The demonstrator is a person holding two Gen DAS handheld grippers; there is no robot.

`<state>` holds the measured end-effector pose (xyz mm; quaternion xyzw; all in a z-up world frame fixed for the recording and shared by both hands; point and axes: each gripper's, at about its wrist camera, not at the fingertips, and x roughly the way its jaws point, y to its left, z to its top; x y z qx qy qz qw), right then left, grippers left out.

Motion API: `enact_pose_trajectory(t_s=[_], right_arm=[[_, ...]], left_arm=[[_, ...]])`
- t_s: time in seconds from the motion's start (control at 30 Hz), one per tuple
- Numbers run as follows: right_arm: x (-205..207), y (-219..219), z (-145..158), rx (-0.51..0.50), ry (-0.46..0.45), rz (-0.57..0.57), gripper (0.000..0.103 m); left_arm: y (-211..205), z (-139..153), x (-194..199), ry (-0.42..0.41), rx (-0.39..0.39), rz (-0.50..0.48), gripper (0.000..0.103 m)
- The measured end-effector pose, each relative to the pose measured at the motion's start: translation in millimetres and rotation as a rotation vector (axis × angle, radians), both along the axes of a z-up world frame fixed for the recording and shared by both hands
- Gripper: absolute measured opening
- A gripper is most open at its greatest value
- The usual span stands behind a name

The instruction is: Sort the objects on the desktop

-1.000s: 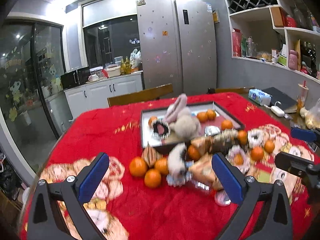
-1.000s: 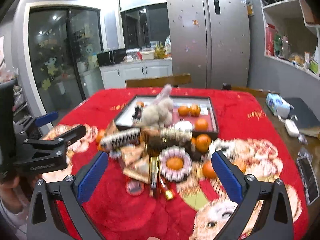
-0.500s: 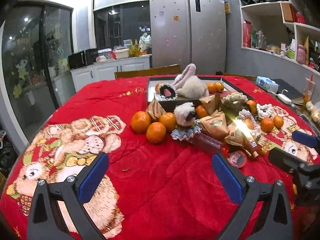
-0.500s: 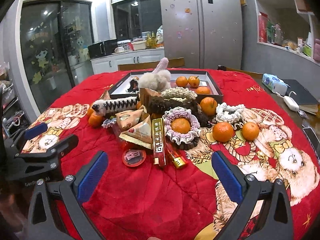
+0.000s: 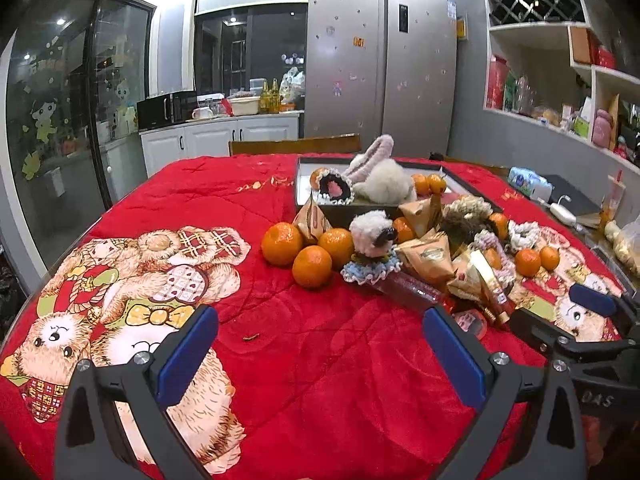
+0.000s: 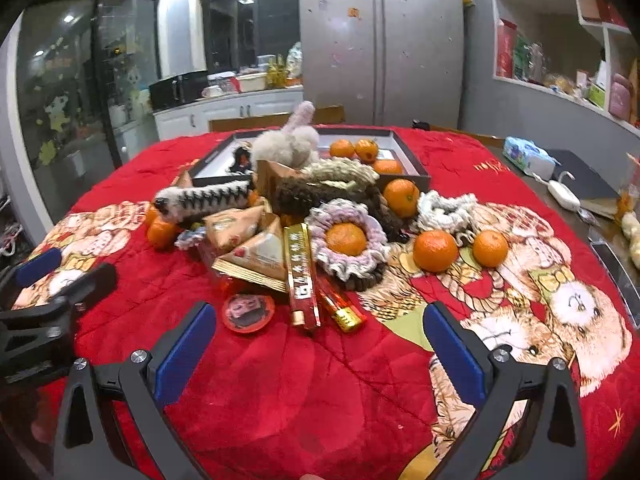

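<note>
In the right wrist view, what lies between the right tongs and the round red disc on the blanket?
Only bare red blanket. The right tongs stand open, and the round red disc lies just ahead of the left fingertip.

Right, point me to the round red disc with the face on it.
In the right wrist view the round red disc lies flat on the red blanket at the pile's near edge, just left of the red-and-gold bar.

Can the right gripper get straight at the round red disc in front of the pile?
Probably yes. The round red disc lies flat on the red blanket at the pile's near edge, with bare blanket between it and the open right gripper; the red-and-gold packet sits close beside it.
</note>
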<state>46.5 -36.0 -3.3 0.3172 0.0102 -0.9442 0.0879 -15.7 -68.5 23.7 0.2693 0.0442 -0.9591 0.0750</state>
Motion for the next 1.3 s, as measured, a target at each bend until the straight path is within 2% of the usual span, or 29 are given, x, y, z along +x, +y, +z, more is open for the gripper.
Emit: enact_pose_trajectory(t_s=[0.17, 0.67, 1.1, 1.3], right_arm=[[-1.4, 12.4, -0.3, -0.048, -0.005, -0.029, 0.103], [3.2, 14.6, 2.9, -0.065, 0.022, -0.038, 0.103], [7.5, 11.4, 5.5, -0.055, 0.048, -0.027, 0.103], [12.2, 3.7, 7.9, -0.021, 0.075, -0.009, 0.103]], left_arm=[[-2.9, 0.0, -0.2, -0.001, 0.022, -0.002, 0.103], [3.4, 0.4, -0.1, 0.003, 0.006, -0.032, 0.103], [3.7, 2.6, 5.2, 0.034, -0.009, -0.022, 0.103], [3.4, 4.7, 8.2, 0.053, -0.014, -0.011, 0.103]])
